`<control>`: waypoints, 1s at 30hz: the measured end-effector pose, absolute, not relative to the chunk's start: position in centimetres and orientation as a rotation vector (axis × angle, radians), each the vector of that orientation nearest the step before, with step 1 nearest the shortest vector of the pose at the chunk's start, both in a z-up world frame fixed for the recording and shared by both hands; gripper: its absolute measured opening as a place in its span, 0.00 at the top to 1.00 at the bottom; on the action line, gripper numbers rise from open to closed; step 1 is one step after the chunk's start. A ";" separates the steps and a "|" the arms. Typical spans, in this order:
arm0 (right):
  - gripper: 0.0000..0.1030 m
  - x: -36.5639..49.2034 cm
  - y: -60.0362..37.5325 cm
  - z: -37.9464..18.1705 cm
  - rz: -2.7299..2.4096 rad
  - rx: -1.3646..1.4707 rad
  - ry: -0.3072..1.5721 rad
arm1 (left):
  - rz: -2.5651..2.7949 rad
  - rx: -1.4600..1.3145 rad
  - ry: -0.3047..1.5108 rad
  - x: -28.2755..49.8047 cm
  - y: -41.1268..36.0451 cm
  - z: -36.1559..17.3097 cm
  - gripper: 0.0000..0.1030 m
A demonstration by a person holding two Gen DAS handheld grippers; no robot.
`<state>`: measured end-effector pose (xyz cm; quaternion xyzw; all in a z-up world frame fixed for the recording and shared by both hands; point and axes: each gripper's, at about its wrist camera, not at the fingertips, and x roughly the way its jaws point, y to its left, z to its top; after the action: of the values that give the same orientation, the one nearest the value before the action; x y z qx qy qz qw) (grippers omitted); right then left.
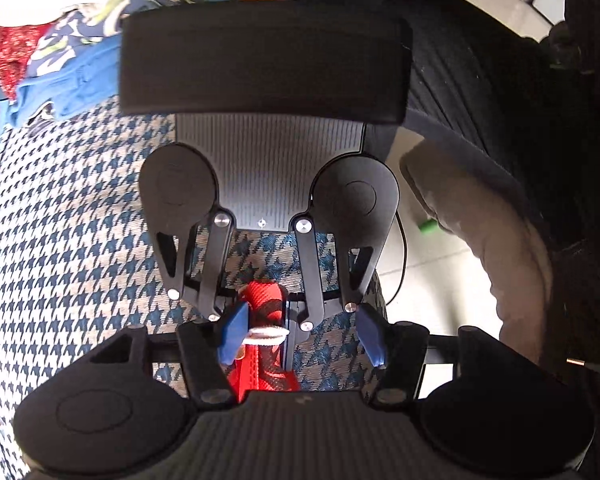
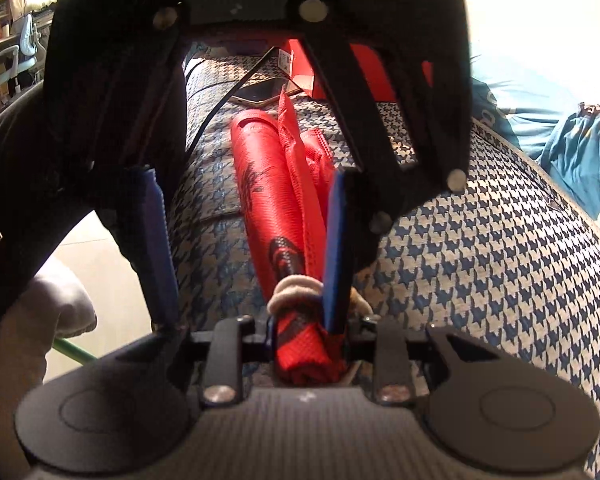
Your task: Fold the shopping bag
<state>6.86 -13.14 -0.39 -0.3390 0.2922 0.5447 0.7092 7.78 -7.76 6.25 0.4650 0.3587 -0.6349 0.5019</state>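
Item: red shopping bag point(image 2: 276, 200), woven fabric, lying along a blue-and-white houndstooth cushion point(image 2: 480, 260). Condition: already gathered lengthwise into a long slim roll. A beige elastic band point(image 2: 296, 284) is looped around the near end, and one loose strip of red fabric point(image 2: 290, 120) stands up from the far half. Right gripper point(image 2: 306, 340): clamped on the near end of the roll, just below the band. Left gripper point(image 1: 300, 320): released, pads spread wide to either side of the roll, pointing steeply down. One pad stands against the band and the bag's side, the other well clear. Progress, as judged: folding and rolling largely complete, banding under way. Still outstanding are seating the band squarely, tucking the loose strip and letting go. Markings: a dark printed motif on the bag, not legible as text. A white label with fine print on the red box point(image 2: 300, 64) at the far end, too small to read. White lettering on the teal fabric point(image 2: 572, 160) at the right edge, cut off and unreadable. No brand identifiable. Adjacent: phone point(image 2: 260, 94) and black cable point(image 2: 228, 100) on the cushion beyond the bag.
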 end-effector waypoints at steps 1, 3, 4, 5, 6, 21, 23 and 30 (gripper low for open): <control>0.75 6.8 -13.2 -0.4 1.209 -0.751 0.650 | -1.536 1.124 0.866 7.9 -7.8 6.3 0.43; 0.75 6.9 -13.3 -0.3 1.211 -0.739 0.657 | -1.536 1.118 0.856 8.0 -7.6 6.5 0.43; 0.75 7.0 -13.4 -0.2 1.213 -0.733 0.660 | -1.534 1.112 0.852 8.1 -7.5 6.6 0.43; 0.75 7.0 -13.5 -0.2 1.214 -0.728 0.662 | -1.532 1.103 0.847 8.2 -7.3 6.7 0.43; 0.75 7.0 -13.5 -0.2 1.214 -0.727 0.663 | -1.534 1.092 0.840 8.2 -7.2 6.8 0.43; 0.75 7.2 -13.7 0.1 1.212 -0.722 0.671 | -1.496 1.117 0.854 8.3 -7.4 6.4 0.40; 0.75 7.3 -13.8 0.2 1.211 -0.718 0.674 | -1.483 1.141 0.860 8.2 -7.6 6.4 0.40; 0.75 8.2 -13.1 -0.4 1.208 -0.723 0.676 | -1.418 1.188 0.882 8.2 -7.8 5.8 0.40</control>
<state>8.24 -13.09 -0.36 -0.3258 0.3047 0.5446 0.7102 8.16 -7.82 5.85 0.4955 0.3677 -0.5913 0.5193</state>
